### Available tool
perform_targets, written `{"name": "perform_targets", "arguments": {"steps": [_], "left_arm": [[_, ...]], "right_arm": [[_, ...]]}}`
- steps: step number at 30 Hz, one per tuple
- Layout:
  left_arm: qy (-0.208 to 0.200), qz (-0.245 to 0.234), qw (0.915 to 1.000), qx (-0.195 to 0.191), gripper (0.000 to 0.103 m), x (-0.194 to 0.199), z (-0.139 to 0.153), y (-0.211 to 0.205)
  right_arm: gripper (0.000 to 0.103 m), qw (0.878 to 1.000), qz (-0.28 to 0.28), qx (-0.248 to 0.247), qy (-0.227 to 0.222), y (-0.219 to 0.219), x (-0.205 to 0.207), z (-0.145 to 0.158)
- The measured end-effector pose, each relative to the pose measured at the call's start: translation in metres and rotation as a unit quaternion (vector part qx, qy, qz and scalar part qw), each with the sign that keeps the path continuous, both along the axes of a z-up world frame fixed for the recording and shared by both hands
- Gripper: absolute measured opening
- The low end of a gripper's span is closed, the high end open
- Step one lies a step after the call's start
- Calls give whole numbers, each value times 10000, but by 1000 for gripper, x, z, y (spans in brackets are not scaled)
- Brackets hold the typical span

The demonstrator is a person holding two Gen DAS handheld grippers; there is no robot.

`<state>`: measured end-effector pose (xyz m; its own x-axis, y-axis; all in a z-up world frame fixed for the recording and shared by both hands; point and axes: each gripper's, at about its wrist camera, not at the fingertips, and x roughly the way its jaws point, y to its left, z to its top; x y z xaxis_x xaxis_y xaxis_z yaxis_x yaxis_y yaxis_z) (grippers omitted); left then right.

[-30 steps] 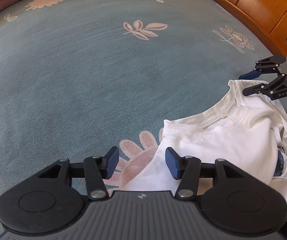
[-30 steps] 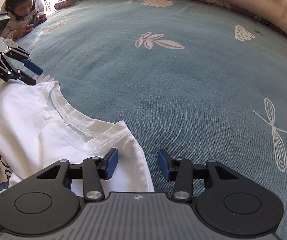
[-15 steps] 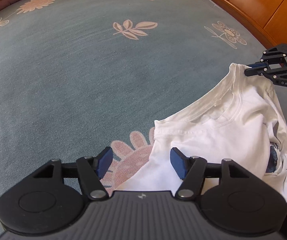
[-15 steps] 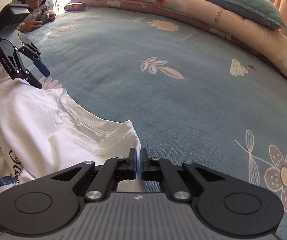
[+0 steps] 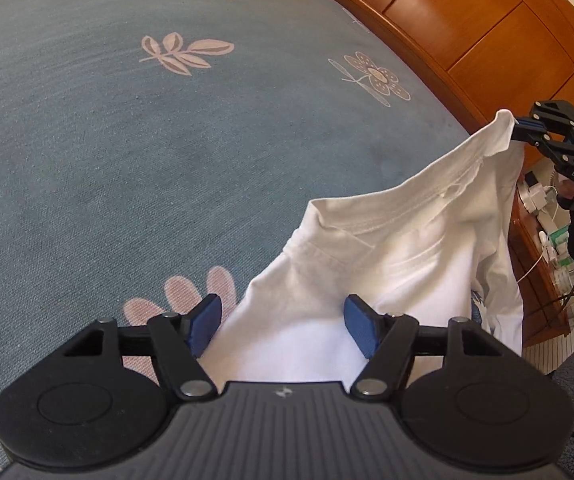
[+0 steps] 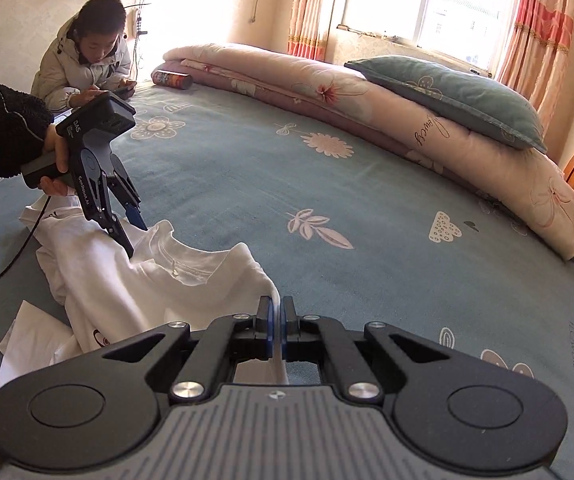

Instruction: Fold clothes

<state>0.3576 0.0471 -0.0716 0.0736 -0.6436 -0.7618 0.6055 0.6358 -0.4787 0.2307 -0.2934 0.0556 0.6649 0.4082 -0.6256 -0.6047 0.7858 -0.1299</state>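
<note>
Right gripper (image 6: 276, 322) clamped on the white T-shirt (image 5: 387, 264) shoulder, lower centre; left gripper (image 5: 283, 326) jaws apart, seemingly straddling cloth, on the blue bedspread (image 5: 87, 140).

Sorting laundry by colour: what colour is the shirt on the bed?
White shirt, with a small dark print low down; clearest in the left wrist view.

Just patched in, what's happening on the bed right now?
A person is folding a white T-shirt on the blue bedspread. The right gripper is shut on one shoulder and holds it up. The left gripper is open around the other shoulder, jaws not yet pressing the cloth.
</note>
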Motion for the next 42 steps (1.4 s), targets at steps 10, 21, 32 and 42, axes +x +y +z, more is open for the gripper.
{"name": "perform_targets", "arguments": {"steps": [10,21,32,42], "left_arm": [[-730,165,9969,-225,14,-22,37,16],[-1951,788,9768,393,0,-41,66,15],[-2628,1660,9433,1168,0,9,76,11],[-2865,2272,9173,1578,0,97,79,4]], "right_arm": [[4,9998,-178,-29,20,2,17,-9],[4,9978,-449,-468,-122,19,38,-18],[4,9896,-833,-1101,-400,59,128,-39],[4,9792,-1342,-1396,-599,83,237,-62]]}}
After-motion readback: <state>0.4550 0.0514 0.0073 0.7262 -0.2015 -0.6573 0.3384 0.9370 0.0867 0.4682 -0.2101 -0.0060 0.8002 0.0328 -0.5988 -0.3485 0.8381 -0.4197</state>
